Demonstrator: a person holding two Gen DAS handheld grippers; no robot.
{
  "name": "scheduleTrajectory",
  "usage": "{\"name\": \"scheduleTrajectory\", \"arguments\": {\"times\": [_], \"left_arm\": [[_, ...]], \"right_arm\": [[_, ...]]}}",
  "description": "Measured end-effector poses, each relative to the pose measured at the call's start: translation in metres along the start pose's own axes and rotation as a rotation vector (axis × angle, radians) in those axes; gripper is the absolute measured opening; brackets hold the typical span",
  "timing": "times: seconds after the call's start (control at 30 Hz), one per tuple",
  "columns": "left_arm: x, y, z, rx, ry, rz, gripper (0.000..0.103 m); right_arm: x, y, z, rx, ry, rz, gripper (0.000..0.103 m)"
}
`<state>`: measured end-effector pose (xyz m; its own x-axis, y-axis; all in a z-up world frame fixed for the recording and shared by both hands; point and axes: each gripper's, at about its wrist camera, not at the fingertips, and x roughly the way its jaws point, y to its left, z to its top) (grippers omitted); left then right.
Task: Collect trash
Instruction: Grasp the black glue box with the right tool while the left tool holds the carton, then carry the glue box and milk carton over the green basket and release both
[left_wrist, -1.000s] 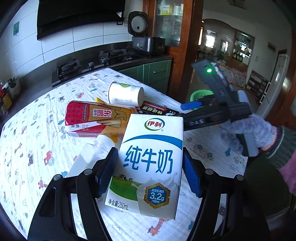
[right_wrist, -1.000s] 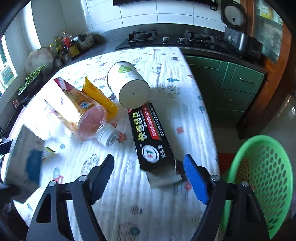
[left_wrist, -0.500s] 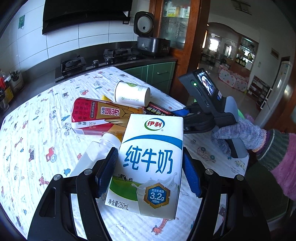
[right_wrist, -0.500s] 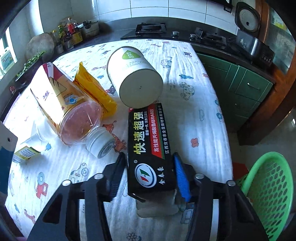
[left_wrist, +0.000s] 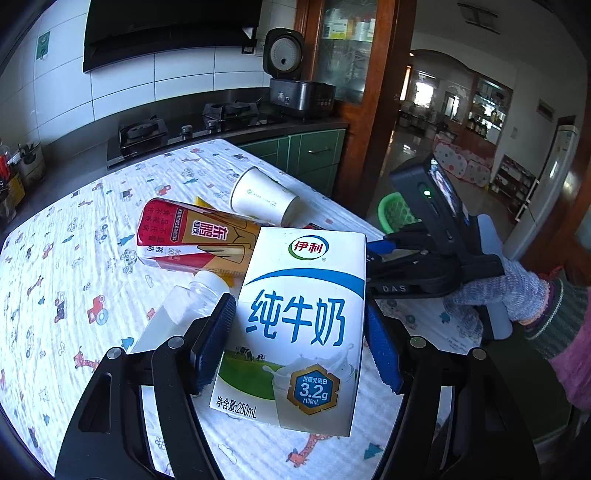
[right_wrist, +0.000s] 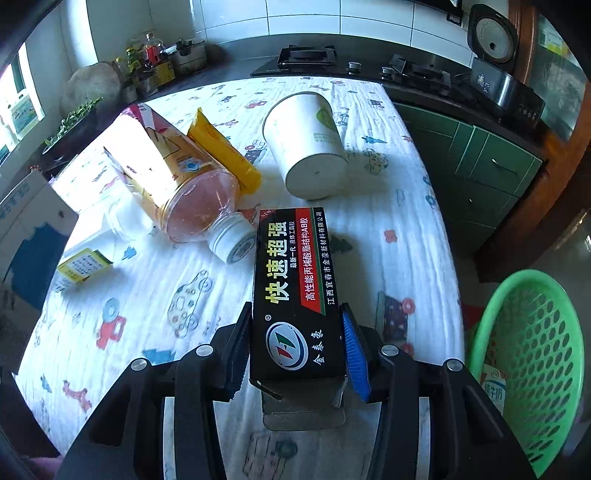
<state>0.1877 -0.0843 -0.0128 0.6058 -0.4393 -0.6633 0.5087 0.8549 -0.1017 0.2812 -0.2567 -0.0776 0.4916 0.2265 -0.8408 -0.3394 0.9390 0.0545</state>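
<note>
My left gripper (left_wrist: 299, 347) is shut on a white and blue milk carton (left_wrist: 303, 295), its pads pressing both sides, above the patterned tablecloth (left_wrist: 66, 295). My right gripper (right_wrist: 295, 350) is shut on the near end of a long black glue box (right_wrist: 291, 266), which points away toward a fallen paper cup (right_wrist: 310, 147). In the left wrist view a gloved hand (left_wrist: 509, 295) holds the right gripper's body just right of the carton. A green basket (right_wrist: 535, 354) stands on the floor past the table's right edge.
On the cloth lie a red and gold labelled bottle (right_wrist: 177, 177), a yellow packet (right_wrist: 221, 151), a clear small bottle (left_wrist: 184, 310) and a small yellow box (right_wrist: 81, 266). A carton (right_wrist: 493, 387) lies in the basket. Stove and green cabinets line the far side.
My right gripper went from open behind the black box to shut on its near end. My left gripper kept still with the milk carton.
</note>
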Motion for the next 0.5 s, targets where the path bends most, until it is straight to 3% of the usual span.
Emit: {"name": "scheduleTrajectory", "arguments": {"times": [0.27,0.5], "left_arm": [[0.001,-0.016,0.002,0.019,-0.005,-0.024,0.067],[0.014,-0.045,0.013,0.051,0.000,-0.081,0.067]], "right_arm": [[-0.031,-0.012,-0.021,0.055,-0.042,-0.006,0.044],[-0.063,-0.052,-0.046,0.157,-0.077,-0.072,0.045]]}}
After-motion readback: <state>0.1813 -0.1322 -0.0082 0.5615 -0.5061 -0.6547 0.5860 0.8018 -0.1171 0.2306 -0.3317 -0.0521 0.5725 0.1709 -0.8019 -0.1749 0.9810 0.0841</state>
